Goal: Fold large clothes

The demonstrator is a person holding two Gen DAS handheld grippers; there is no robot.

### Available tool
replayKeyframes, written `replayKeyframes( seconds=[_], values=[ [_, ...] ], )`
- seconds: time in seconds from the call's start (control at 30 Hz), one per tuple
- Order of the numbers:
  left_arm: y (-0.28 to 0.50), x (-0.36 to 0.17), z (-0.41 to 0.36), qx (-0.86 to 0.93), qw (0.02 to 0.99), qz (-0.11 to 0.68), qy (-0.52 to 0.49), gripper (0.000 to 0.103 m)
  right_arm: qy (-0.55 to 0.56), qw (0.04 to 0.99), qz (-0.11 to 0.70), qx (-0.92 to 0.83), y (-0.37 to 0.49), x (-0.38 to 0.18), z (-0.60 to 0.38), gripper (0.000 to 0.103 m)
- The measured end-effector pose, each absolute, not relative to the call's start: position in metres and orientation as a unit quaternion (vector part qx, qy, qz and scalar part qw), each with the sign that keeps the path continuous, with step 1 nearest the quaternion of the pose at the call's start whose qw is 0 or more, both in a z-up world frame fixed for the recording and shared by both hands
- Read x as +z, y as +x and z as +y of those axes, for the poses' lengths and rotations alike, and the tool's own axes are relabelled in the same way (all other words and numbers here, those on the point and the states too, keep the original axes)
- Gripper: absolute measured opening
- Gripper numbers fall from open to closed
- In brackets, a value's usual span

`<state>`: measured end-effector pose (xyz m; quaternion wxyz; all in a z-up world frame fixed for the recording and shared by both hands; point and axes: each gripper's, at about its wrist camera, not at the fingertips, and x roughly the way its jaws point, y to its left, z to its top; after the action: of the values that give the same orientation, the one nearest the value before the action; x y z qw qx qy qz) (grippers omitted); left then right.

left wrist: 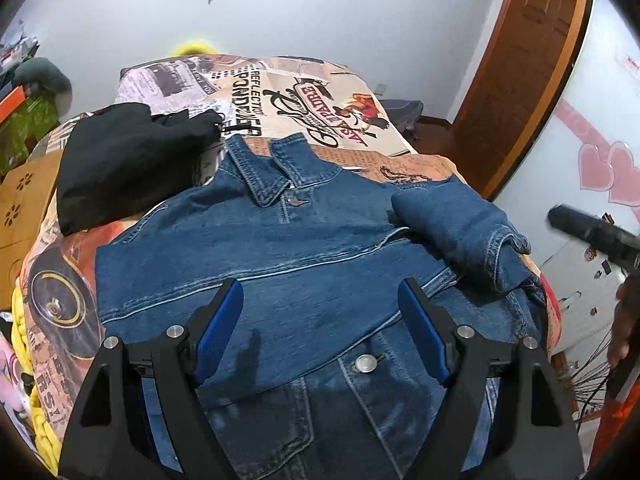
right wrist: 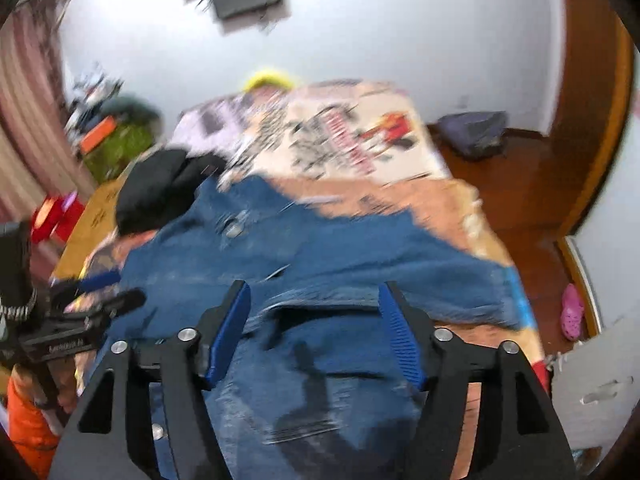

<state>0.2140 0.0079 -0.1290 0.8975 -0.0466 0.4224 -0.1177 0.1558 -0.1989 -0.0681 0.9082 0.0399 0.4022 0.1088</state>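
Observation:
A blue denim jacket [left wrist: 304, 248] lies front up on the bed, collar at the far end, its right sleeve [left wrist: 460, 236] folded in over the chest. My left gripper [left wrist: 320, 300] is open and empty just above the jacket's lower front. The jacket also shows, blurred, in the right wrist view [right wrist: 320, 248]. My right gripper [right wrist: 314, 300] is open and empty above the jacket's right side. The right gripper shows at the right edge of the left wrist view [left wrist: 592, 232]; the left gripper shows at the left edge of the right wrist view [right wrist: 104, 300].
A black garment [left wrist: 120, 168] lies bunched on the bed at the far left, beside the collar. The printed bedspread [left wrist: 320, 96] covers the bed. A cardboard box [left wrist: 20, 208] stands at the left. A wooden door [left wrist: 520, 60] is at the far right.

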Motion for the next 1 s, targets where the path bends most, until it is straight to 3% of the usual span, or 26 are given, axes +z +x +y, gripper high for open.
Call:
replayKeyframes(
  seconds=[0.2,0.53,0.73,0.77,0.9,1.0],
  values=[
    [0.219,-0.129,-0.011,-0.123,0.894,0.429,-0.031,0.079,0.131,0.899,0.414,0.052,0.172,-0.083,-0.258,0.064],
    [0.229,-0.14,-0.027,-0.117,0.883,0.454,-0.023,0.079,0.308,0.818,0.484,0.041,0.196,-0.168,-0.312,0.064],
    [0.231,-0.144,-0.027,-0.11,0.88,0.46,-0.028,0.079,0.381,0.799,0.465,0.028,0.213,-0.195,-0.331,0.064],
    [0.231,-0.144,-0.027,-0.108,0.881,0.46,-0.027,0.079,0.39,0.797,0.46,0.022,0.215,-0.197,-0.334,0.062],
    [0.228,-0.143,-0.024,-0.098,0.885,0.455,-0.015,0.079,0.401,0.797,0.452,0.002,0.22,-0.197,-0.342,0.014],
    [0.225,-0.141,-0.021,-0.099,0.886,0.452,-0.016,0.079,0.387,0.812,0.438,0.011,0.221,-0.182,-0.338,0.009]
  ],
)
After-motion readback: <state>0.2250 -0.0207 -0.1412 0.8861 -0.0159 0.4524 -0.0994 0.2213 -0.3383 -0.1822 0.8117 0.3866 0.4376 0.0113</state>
